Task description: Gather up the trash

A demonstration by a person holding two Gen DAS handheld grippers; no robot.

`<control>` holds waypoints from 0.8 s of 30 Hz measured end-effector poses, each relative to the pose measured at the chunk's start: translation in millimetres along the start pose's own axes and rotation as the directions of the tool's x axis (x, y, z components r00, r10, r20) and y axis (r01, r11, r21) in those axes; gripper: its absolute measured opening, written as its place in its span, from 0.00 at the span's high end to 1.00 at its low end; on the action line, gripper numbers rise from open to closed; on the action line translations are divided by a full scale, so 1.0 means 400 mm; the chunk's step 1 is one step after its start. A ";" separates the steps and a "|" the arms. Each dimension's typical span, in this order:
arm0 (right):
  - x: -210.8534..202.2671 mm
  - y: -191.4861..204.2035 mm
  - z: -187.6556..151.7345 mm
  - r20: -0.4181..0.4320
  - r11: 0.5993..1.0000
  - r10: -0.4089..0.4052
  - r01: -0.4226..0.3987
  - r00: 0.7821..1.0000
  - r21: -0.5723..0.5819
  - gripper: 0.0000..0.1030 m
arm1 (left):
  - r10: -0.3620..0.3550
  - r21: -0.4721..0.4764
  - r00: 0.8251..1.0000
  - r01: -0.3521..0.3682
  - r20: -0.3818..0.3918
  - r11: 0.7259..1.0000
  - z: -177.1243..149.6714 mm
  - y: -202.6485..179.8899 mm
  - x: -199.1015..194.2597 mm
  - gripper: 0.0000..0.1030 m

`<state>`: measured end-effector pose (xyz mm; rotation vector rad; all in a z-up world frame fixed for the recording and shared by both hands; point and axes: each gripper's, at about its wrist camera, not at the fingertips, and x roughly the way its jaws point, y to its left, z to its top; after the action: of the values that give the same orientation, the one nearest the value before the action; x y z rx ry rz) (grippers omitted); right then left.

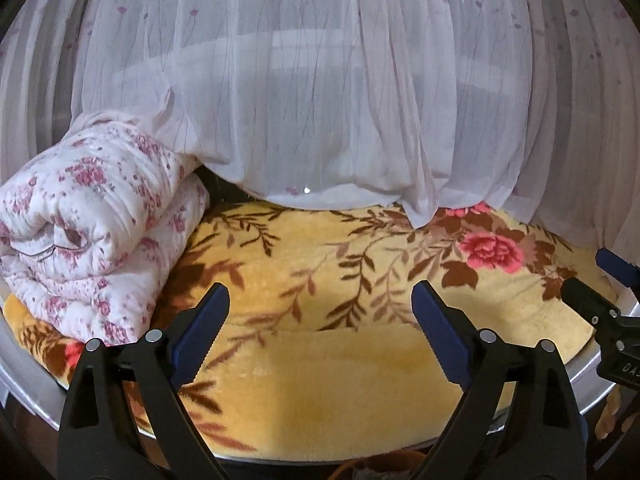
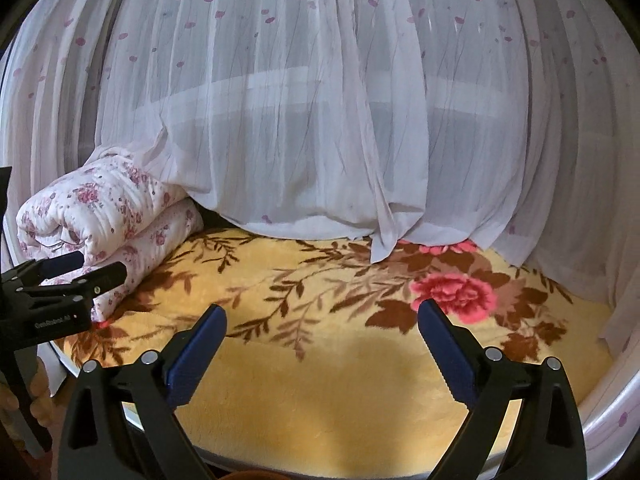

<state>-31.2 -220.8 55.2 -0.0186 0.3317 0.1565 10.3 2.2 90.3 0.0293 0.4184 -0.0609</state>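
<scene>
Trash is nowhere in either view, so we cannot say where it lies; our worry is a blind reach, catching fabric instead of litter. Our left gripper (image 1: 320, 320) and right gripper (image 2: 322, 340) both hover over the blanket (image 1: 340, 380) with fingers spread wide and nothing between them. The curtain (image 1: 320, 100) is sheer and pleated, its hem pooling on the blanket, and serrated pads could snag it or drag it down. The blanket is plush yellow pile with brown leaves and a pink rose, soft enough to hide small scraps. The quilt (image 1: 92, 232), a puffy floral roll, sits at the left and may topple if nudged.
</scene>
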 end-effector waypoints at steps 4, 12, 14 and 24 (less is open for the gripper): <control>-0.007 -0.004 0.004 0.006 1.000 -0.007 0.007 1.000 0.002 0.08 | -0.007 0.006 1.000 0.007 0.007 1.000 0.005 -0.005 -0.009 0.13; -0.027 -0.020 0.016 0.020 0.999 -0.032 0.032 0.999 0.004 0.08 | -0.003 0.005 1.000 0.003 0.022 1.000 0.008 -0.005 -0.023 0.13; -0.032 -0.021 0.018 0.024 0.999 -0.037 0.036 0.999 0.005 0.08 | 0.001 0.001 1.000 -0.001 0.026 1.000 0.010 -0.004 -0.028 0.13; -0.039 -0.021 0.020 0.030 0.999 -0.037 0.037 0.999 0.006 0.08 | 0.012 -0.008 0.999 -0.012 0.039 1.000 0.017 -0.001 -0.044 0.13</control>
<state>-41.9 -231.0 67.6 -0.0173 0.3013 0.1192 -2.8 2.5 103.8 0.0229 0.3795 -0.0481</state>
